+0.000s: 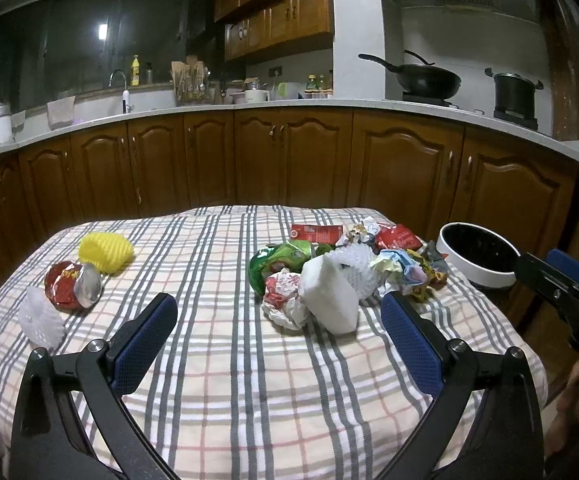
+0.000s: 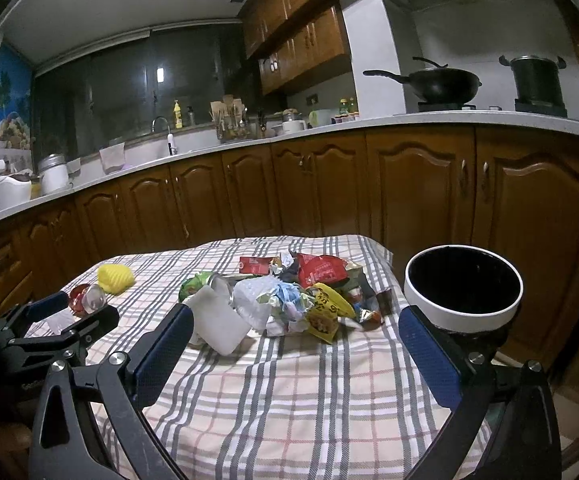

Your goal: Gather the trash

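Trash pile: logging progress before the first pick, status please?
Left gripper open, empty. Right gripper open, empty. Trash pile still on the checked cloth, white bin beside the table's right edge. Nothing blocking the approach.

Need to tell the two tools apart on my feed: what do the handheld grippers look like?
Both look alike: the left gripper and right gripper have black angular linkage arms with silver pivot bolts, and each finger carries a rectangular blue pad with a fine dotted texture. No cables, sleeves or readable markings show clearly.

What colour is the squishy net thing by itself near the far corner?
Yellow foam net, clearest in the left wrist view.
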